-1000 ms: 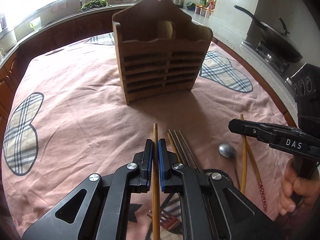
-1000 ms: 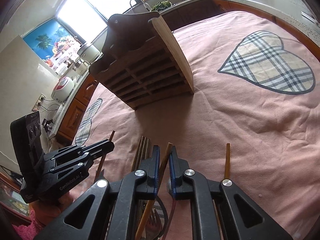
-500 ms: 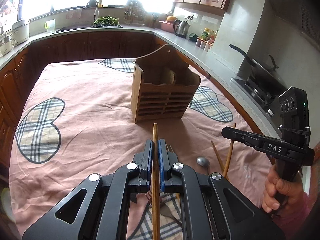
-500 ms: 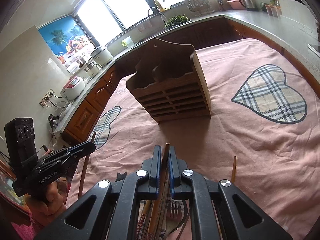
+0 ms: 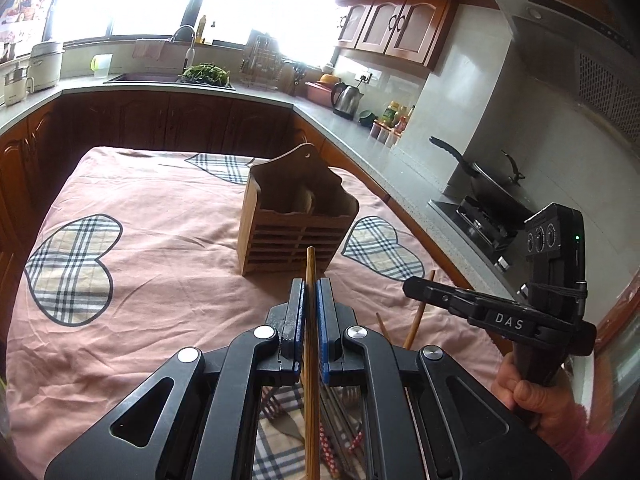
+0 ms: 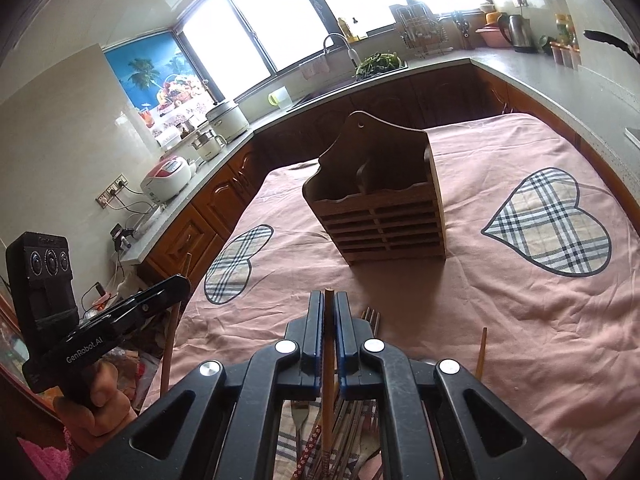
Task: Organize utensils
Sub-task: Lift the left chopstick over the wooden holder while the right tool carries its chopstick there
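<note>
A wooden utensil holder [image 5: 294, 226] with slatted front stands upright on the pink tablecloth; it also shows in the right wrist view [image 6: 384, 204]. My left gripper [image 5: 311, 302] is shut on a wooden chopstick [image 5: 310, 344], held well above the table. My right gripper [image 6: 329, 314] is shut on another wooden chopstick [image 6: 328, 364], also raised. Each gripper shows in the other's view: the right gripper [image 5: 416, 286] and the left gripper [image 6: 176, 284]. Below the grippers lies a pile of forks, spoons and chopsticks [image 6: 344, 436].
The pink tablecloth [image 5: 160, 248] has plaid heart patches. A loose chopstick [image 6: 481, 354] lies right of the pile. Kitchen counters with a sink, kettle [image 5: 346, 100] and stove with a pan [image 5: 488, 192] surround the table.
Both grippers have risen and pulled back from the table, each lifting its chopstick; the holder now looks smaller and farther away.
</note>
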Demonstrator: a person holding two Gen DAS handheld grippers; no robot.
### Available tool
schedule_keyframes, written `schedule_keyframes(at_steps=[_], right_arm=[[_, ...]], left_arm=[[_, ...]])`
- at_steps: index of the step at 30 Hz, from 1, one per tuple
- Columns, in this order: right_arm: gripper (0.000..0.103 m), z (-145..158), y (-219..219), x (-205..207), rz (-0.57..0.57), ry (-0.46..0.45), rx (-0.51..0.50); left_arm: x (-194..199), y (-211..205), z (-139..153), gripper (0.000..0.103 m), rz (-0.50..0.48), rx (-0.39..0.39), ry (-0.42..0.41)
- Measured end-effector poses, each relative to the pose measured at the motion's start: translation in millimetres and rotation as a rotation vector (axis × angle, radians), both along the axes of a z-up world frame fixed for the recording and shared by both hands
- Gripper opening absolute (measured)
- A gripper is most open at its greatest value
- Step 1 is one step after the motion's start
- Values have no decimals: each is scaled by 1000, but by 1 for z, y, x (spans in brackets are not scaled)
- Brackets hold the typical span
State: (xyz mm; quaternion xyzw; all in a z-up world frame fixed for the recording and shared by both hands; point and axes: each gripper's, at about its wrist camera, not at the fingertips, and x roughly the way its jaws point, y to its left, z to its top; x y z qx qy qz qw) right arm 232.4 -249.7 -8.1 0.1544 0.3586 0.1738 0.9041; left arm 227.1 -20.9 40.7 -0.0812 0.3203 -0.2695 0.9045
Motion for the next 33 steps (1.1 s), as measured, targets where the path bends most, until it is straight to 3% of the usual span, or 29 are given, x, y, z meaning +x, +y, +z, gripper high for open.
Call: schedule_keyframes(at_steps=[6, 14, 33], right_arm=[[5, 10, -2, -4, -4, -35, 9], [5, 27, -11, -3, -24, -83, 25], [5, 41, -28, 6, -53, -129, 49]], left_arm=[[0, 0, 13, 5, 28, 1, -43], [12, 6, 18, 5, 60, -64, -60], [34, -2, 25, 5, 88, -113, -123]])
